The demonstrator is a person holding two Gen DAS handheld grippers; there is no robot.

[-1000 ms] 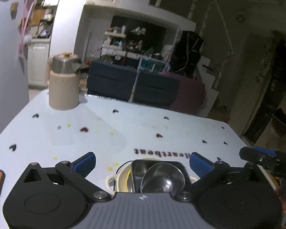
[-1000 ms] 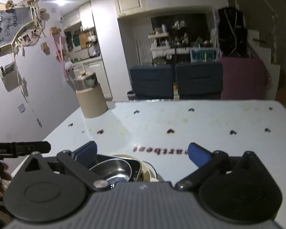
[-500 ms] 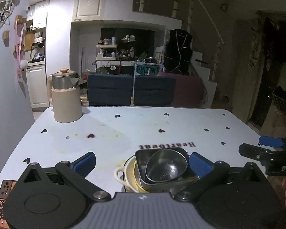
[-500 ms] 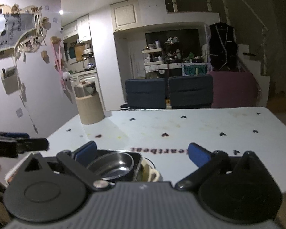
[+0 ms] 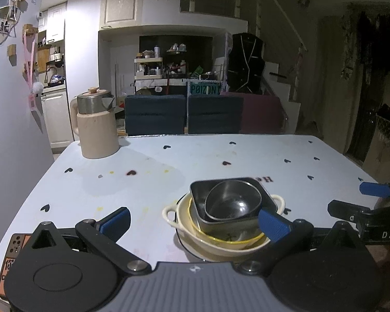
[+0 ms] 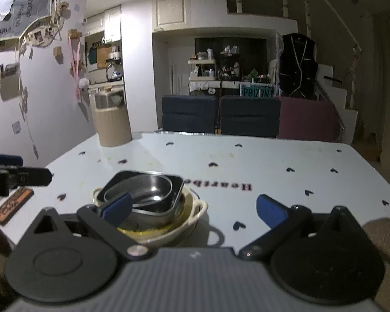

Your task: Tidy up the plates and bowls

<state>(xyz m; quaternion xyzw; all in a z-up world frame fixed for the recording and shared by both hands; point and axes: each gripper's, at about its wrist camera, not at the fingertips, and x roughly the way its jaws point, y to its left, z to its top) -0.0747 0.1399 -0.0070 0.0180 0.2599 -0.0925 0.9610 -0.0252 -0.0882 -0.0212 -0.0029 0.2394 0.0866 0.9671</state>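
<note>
The dishes stand in one stack on the near part of the white table (image 5: 221,156), which has small dark hearts printed on it. At the bottom is a cream bowl (image 5: 221,244) with two small handles. Inside it sits a square metal dish (image 5: 247,223), and inside that a round steel bowl (image 5: 231,204).

The left gripper (image 5: 193,221) is spread wide and holds nothing; its right blue pad is just in front of the stack's right side, and I cannot tell if it touches. The right gripper (image 6: 193,208) is also spread wide and empty, and the stack is behind its left finger.

On the table behind the stack there is dark printed writing (image 6: 243,186). From the right wrist it reads "Heartbe", upside down, with the rest hidden by the dishes. At the far left corner of the table stands a beige kettle (image 5: 97,127) with a metal top. Behind the dark blue chairs (image 5: 182,115) a teal sign (image 5: 205,89) reads "POIZON". In the left wrist view, white letters "DAS" show on the other gripper's black body at the right edge. An orange label (image 6: 13,204) lies at the table's left edge; its text is too blurred to read.
</note>
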